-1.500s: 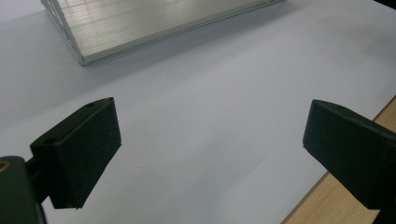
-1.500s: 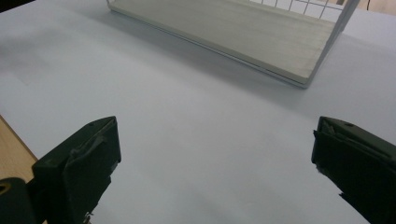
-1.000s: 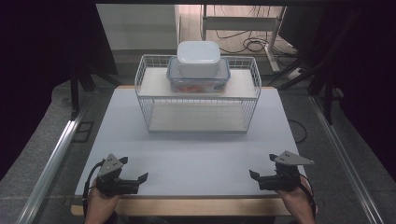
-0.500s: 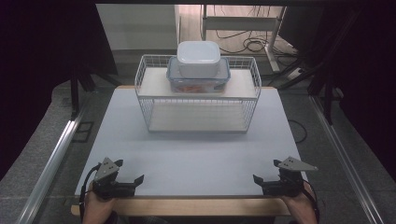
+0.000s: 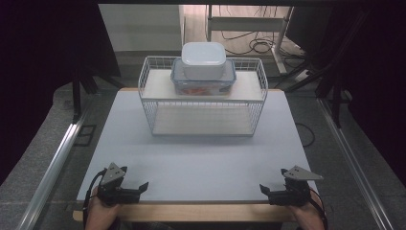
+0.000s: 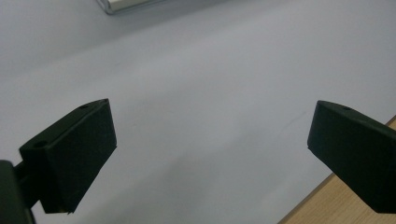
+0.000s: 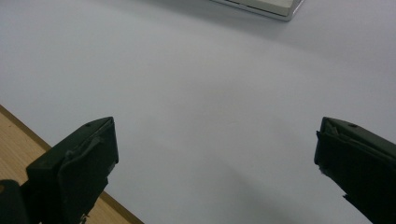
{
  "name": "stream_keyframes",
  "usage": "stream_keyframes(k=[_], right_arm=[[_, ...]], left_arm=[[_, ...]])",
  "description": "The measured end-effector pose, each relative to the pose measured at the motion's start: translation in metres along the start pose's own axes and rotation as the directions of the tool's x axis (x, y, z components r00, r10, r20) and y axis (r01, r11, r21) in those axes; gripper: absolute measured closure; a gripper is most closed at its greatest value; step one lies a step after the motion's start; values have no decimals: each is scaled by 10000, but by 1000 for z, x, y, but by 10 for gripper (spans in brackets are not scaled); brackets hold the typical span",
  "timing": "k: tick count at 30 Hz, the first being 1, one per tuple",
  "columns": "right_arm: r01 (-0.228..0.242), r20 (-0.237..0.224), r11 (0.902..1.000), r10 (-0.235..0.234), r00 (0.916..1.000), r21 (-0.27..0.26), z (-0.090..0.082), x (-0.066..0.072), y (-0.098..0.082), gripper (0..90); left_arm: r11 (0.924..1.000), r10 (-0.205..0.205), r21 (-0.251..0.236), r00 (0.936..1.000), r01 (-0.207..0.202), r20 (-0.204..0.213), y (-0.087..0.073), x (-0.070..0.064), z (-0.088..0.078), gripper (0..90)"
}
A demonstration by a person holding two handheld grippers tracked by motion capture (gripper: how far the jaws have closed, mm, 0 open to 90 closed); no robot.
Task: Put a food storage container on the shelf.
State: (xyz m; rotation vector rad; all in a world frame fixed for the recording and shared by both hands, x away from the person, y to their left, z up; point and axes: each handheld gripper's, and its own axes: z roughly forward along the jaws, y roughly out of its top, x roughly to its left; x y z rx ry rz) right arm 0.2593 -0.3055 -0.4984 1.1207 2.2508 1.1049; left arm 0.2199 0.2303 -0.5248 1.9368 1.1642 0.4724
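On the upper shelf of the white wire rack (image 5: pixel 202 98), at the table's far side, a clear container (image 5: pixel 203 82) with a blue-rimmed lid (red showing inside) carries a smaller white box (image 5: pixel 203 60). Near the front edge, the left gripper (image 5: pixel 142 186) and right gripper (image 5: pixel 264 189) are both spread wide, holding nothing.

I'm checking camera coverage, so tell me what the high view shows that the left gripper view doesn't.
High view alone: the wire rack, with a white container stacked on a clear lidded container on its top shelf, plus the right gripper and the floor cables.
Left gripper view alone: a close look at its wide-open black jaws.
Both: the left gripper, the white table mat and its wooden front edge.
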Motion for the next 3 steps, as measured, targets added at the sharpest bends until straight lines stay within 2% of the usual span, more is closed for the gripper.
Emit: stream_keyframes(k=[3], right_arm=[[35, 39, 10000, -35, 10000, 39, 1, 0, 0, 0]], left_arm=[[10000, 4, 32, 10000, -4, 0, 0, 0, 1, 12]])
